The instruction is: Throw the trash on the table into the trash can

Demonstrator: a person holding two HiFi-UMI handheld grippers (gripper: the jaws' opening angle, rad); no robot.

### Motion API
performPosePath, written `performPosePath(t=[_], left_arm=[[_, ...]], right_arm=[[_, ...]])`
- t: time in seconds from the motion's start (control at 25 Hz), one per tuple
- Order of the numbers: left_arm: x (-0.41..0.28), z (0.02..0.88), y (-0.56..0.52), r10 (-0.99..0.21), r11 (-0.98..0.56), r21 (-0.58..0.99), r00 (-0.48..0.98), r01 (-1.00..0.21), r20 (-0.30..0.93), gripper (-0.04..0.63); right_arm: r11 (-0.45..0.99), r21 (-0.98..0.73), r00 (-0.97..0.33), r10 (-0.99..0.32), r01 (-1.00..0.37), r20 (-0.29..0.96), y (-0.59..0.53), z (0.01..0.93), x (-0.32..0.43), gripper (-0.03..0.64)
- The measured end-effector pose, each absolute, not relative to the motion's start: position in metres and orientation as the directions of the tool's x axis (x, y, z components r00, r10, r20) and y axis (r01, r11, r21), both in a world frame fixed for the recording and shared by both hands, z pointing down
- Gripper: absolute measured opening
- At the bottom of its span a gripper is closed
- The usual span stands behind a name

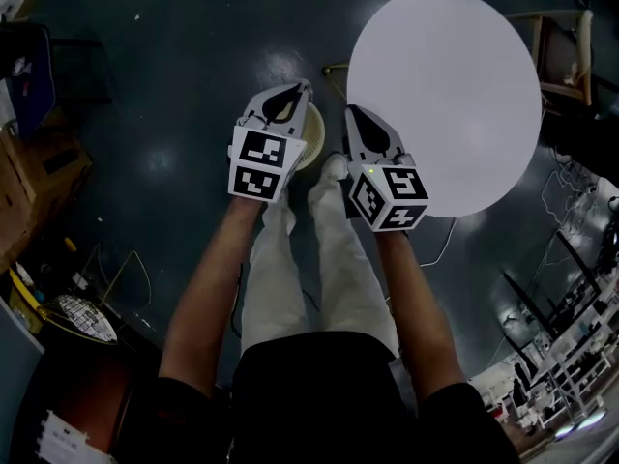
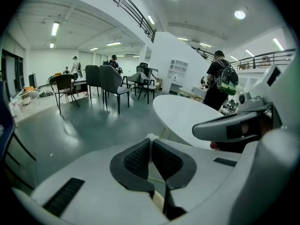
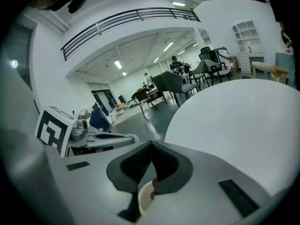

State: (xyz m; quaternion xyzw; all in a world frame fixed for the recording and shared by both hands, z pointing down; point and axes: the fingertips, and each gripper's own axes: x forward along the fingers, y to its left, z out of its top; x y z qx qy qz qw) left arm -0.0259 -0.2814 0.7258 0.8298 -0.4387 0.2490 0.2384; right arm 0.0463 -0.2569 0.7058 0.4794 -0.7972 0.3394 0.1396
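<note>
Left gripper (image 1: pixel 293 92) and right gripper (image 1: pixel 355 116) are both pinched shut with nothing between the jaws. They hang side by side above the can (image 1: pixel 312 138), which sits on the floor just beside the table (image 1: pixel 455 85). No trash shows on the white top. The can looks like light, stiffish mesh; if it needs shifting, grab the rim.

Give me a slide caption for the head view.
Left gripper and right gripper, both shut, above a cream trash can beside a round white table.
</note>
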Motion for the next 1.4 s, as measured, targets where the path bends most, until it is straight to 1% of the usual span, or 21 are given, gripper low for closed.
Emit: performPosePath(t=[0.28, 0.64, 0.92, 1.4], left_arm=[[-0.058, 0.757, -0.251, -0.588, -0.463, 0.214, 0.478, -0.86, 0.653, 0.017], [-0.078, 0.791, -0.219, -0.572, -0.434, 0.235, 0.467, -0.87, 0.674, 0.017], [-0.095, 0.833, -0.194, -0.546, -0.426, 0.252, 0.469, -0.869, 0.694, 0.017], [-0.091, 0.917, -0.166, -0.491, -0.419, 0.287, 0.481, -0.861, 0.726, 0.017]], right_arm=[[0.386, -0.364, -0.53, -0.646, -0.848, 0.549, -0.241, 0.713, 0.005, 0.018], [0.406, -0.351, -0.536, -0.61, -0.844, 0.584, -0.21, 0.747, -0.016, 0.018], [0.4, -0.362, -0.539, -0.585, -0.842, 0.606, -0.188, 0.787, -0.034, 0.018], [0.366, -0.363, -0.514, -0.548, -0.857, 0.661, -0.164, 0.866, -0.026, 0.018]])
